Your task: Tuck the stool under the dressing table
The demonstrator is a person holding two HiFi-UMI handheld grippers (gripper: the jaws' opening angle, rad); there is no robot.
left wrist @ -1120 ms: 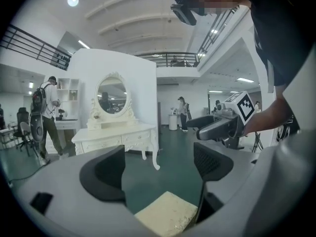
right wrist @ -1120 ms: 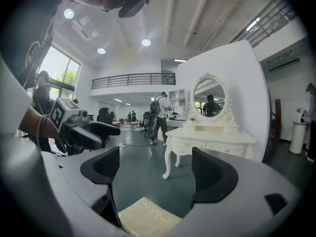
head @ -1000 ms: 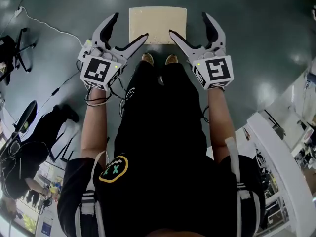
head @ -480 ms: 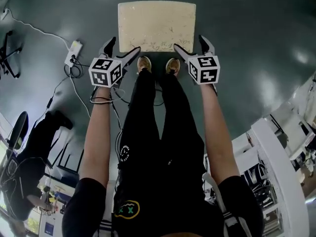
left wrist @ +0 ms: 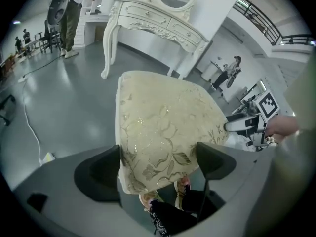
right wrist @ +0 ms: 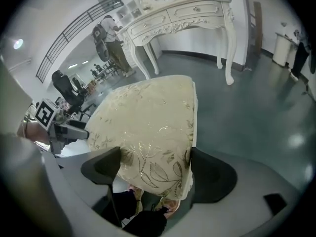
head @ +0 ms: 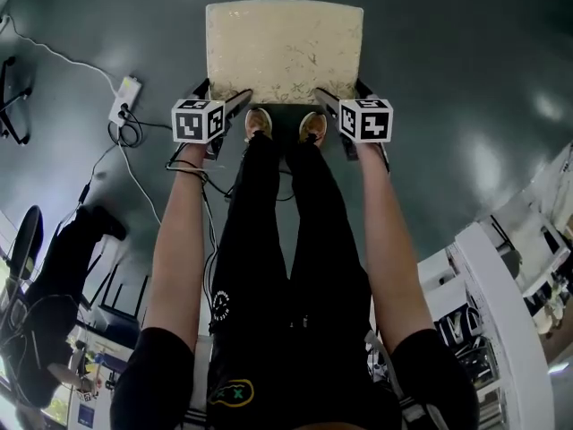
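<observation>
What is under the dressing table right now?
Only bare floor shows between the dressing table's legs. The stool stands out in front of it, not beneath. From both gripper views, the stool hides a strip of that floor.

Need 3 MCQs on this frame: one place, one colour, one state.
1. Where is the stool relative to the dressing table?
A under it
B on open floor, short of it
C on top of it

2. Stool top colour?
A cream with a gold floral pattern
B red
C black

3. Left gripper jaws?
A closed together, empty
B apart, straddling a stool corner
C clamped on a table leg

Answers:
1. B: both gripper views show floor between stool and table.
2. A: every view shows it.
3. B: the left gripper view shows the corner between spread jaws.
</observation>
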